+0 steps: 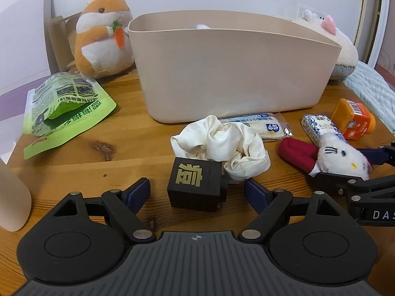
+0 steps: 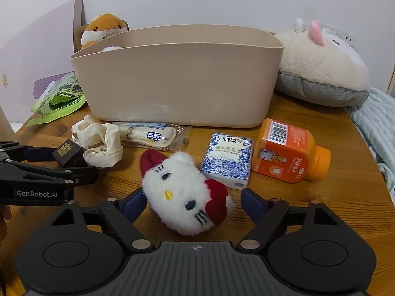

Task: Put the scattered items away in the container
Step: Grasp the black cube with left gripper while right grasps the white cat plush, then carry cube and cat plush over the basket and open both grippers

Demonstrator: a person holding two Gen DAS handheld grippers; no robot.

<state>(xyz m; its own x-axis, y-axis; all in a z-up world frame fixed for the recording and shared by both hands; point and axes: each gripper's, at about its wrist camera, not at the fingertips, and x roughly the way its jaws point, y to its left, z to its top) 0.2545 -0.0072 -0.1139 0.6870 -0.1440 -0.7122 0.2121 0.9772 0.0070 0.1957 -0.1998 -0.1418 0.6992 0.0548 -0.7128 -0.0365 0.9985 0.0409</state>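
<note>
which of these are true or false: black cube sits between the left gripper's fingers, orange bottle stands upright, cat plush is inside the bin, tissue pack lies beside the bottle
1. The black cube sits between the left gripper fingers: true, untouched.
2. The orange bottle stands upright: false, it lies on its side.
3. The cat plush is inside the bin: false, it lies on the table, between the right gripper fingers.
4. The tissue pack lies beside the bottle: true.

Soft even light, sharp, fisheye-bent edges
</note>
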